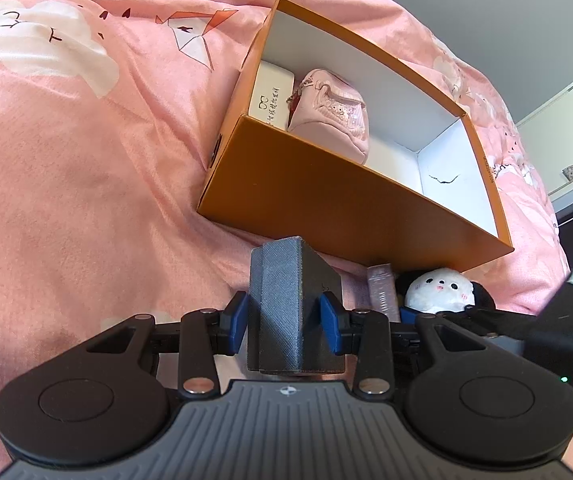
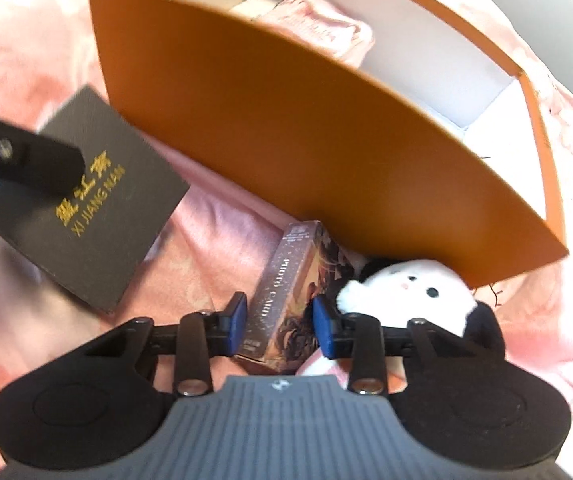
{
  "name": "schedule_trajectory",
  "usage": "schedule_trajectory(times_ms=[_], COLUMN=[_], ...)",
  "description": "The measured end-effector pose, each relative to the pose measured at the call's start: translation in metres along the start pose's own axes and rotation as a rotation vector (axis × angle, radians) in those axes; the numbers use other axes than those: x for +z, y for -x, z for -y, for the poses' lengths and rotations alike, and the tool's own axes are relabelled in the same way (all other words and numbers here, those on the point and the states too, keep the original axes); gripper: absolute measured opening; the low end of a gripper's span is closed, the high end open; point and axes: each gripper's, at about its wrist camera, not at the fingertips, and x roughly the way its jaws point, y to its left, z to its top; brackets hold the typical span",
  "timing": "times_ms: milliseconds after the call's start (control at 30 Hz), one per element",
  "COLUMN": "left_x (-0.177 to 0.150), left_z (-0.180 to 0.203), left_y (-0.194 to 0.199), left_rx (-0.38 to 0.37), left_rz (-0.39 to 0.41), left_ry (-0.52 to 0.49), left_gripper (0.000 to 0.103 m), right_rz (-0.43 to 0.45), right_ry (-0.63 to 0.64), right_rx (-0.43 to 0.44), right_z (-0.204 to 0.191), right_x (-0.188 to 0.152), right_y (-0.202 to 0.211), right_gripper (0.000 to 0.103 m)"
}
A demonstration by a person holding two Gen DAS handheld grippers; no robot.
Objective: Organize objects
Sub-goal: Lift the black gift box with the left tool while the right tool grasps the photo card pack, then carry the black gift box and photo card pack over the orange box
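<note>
The left gripper [image 1: 282, 322] clamps a dark grey box [image 1: 286, 304] between its 2 blue pads, the box standing on edge just short of the orange box's [image 1: 326, 196] near wall; from the right wrist view the same grey box [image 2: 86, 200] shows gold lettering on its flat face, left of the orange box [image 2: 306, 152]. The right gripper [image 2: 280, 320] straddles a photo card pack [image 2: 282, 292] lying on the pink bedspread [image 2: 214, 240]; its pads sit right at the pack's 2 long sides, but I cannot tell whether they press on it. The pack's far end touches or nearly touches the orange box's near wall, and a white and black plush toy [image 2: 406, 288] is wedged just right of it, under the box's near right corner, against the right pad. Inside the orange box a white case [image 1: 270, 96] lies against the left wall with a pink pouch [image 1: 330, 116] beside it; the right half of the white floor is bare. Beyond and left of the orange box the bedspread [image 1: 86, 160] spreads wide.
</note>
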Motion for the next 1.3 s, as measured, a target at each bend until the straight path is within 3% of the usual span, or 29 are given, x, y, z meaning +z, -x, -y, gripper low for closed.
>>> schedule_trajectory(times_ms=[133, 267, 400, 533, 633, 1300], left_x=[0.0, 0.0, 0.0, -0.001, -0.001, 0.0], left_z=[0.0, 0.0, 0.001, 0.002, 0.003, 0.007], left_y=[0.0, -0.001, -0.003, -0.006, -0.008, -0.015], left_rx=[0.001, 0.003, 0.008, 0.019, 0.021, 0.052], left_rz=[0.0, -0.001, -0.009, -0.015, -0.018, -0.018], left_ry=[0.001, -0.002, -0.005, -0.011, -0.013, -0.029], left_gripper=[0.044, 0.044, 0.044, 0.044, 0.044, 0.045], right_rz=[0.059, 0.108, 0.066, 0.008, -0.017, -0.019], right_ry=[-0.066, -0.139, -0.225, -0.249, -0.225, -0.194], right_rx=[0.067, 0.238, 0.398, 0.39, 0.338, 0.365], right_z=[0.015, 0.03, 0.043, 0.038, 0.035, 0.046], right_x=[0.001, 0.005, 0.005, 0.001, 0.001, 0.012], right_y=[0.022, 0.042, 0.033, 0.027, 0.023, 0.002], right_gripper=[0.027, 0.026, 0.026, 0.026, 0.028, 0.027])
